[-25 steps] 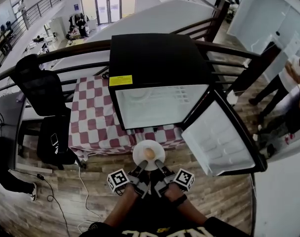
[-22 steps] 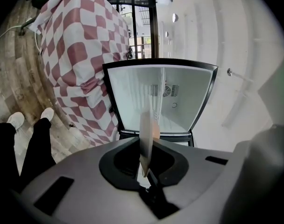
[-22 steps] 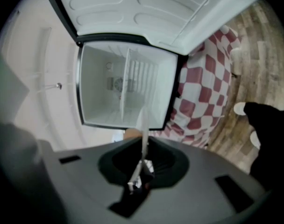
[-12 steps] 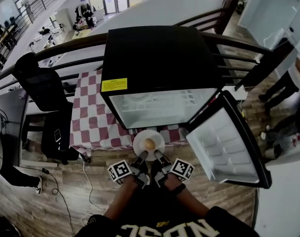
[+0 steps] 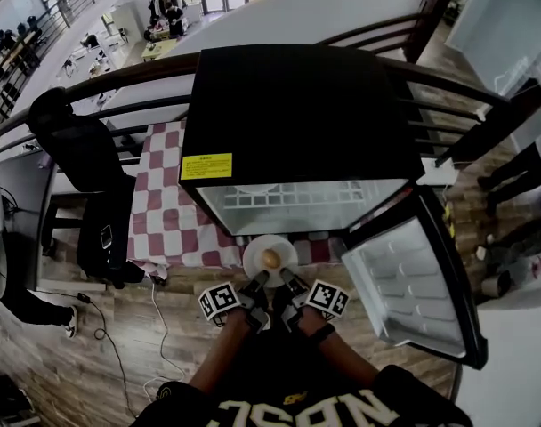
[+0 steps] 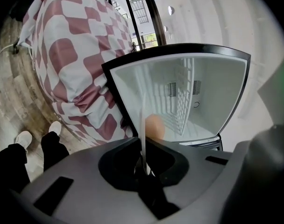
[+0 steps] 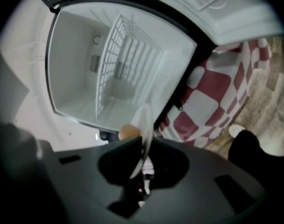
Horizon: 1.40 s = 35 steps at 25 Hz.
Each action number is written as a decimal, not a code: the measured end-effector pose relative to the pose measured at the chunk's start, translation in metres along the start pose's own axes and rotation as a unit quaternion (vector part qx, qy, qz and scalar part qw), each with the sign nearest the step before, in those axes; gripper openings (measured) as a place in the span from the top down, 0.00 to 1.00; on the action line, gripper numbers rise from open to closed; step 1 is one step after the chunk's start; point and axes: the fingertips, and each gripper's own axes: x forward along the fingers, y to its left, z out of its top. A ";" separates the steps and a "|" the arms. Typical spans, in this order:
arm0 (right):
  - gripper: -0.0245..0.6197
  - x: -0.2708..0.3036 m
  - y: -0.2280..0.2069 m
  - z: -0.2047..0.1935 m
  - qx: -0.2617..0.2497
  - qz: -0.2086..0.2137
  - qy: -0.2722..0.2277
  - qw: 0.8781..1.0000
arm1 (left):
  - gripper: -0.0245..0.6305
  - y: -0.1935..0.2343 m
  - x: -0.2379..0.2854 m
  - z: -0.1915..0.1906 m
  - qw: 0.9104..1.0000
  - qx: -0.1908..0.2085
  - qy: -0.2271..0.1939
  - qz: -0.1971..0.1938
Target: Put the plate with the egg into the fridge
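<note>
Before the open fridge: a white plate (image 5: 270,249) is held in the air by both grippers. Its far edge is close to the lower lip of the opening, and it is not inside the compartment.
Egg: one brown egg (image 5: 270,259) lies near the middle of the plate.
Left gripper: the left gripper (image 5: 255,285) is clamped on the near-left rim of the plate. Its own view shows the rim edge-on, pinched between the two jaws, with the egg showing just past them.
Right gripper: the right gripper (image 5: 288,283) is clamped on the near-right rim, just beside the left one. Its own view shows the plate's thin edge running down between the closed jaws.
Fridge: a small black fridge (image 5: 288,105) with a white inside faces the person. A wire shelf (image 5: 297,194) runs across the compartment.
Door: the door (image 5: 408,278) is swung wide to the person's right, its white inner lining turned up toward the head camera.
Label: a yellow label (image 5: 207,165) sits at the top front edge of the fridge, left side.
Cloth: a red-and-white checked cloth (image 5: 168,203) lies under the fridge and hangs down the table front, left of the plate.
Floor: a wood-plank floor (image 5: 119,354) lies below the plate and grippers.
Arms: the person's forearms (image 5: 226,363) reach forward side by side.
Surroundings: a black office chair (image 5: 79,149) stands left of the table, and a dark railing (image 5: 119,78) runs behind the fridge.
</note>
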 end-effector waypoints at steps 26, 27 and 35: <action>0.90 0.060 -0.029 0.052 -0.003 -0.039 0.013 0.999 | 0.90 0.026 0.066 0.048 0.999 -0.019 0.000 0.036; 0.90 0.063 -0.030 0.054 -0.002 -0.039 0.011 0.999 | 0.90 0.027 0.069 0.051 0.999 -0.019 -0.001 0.037; 0.90 0.082 -0.040 0.063 0.001 -0.050 0.009 0.999 | 0.90 0.038 0.082 0.066 0.998 -0.022 -0.006 0.053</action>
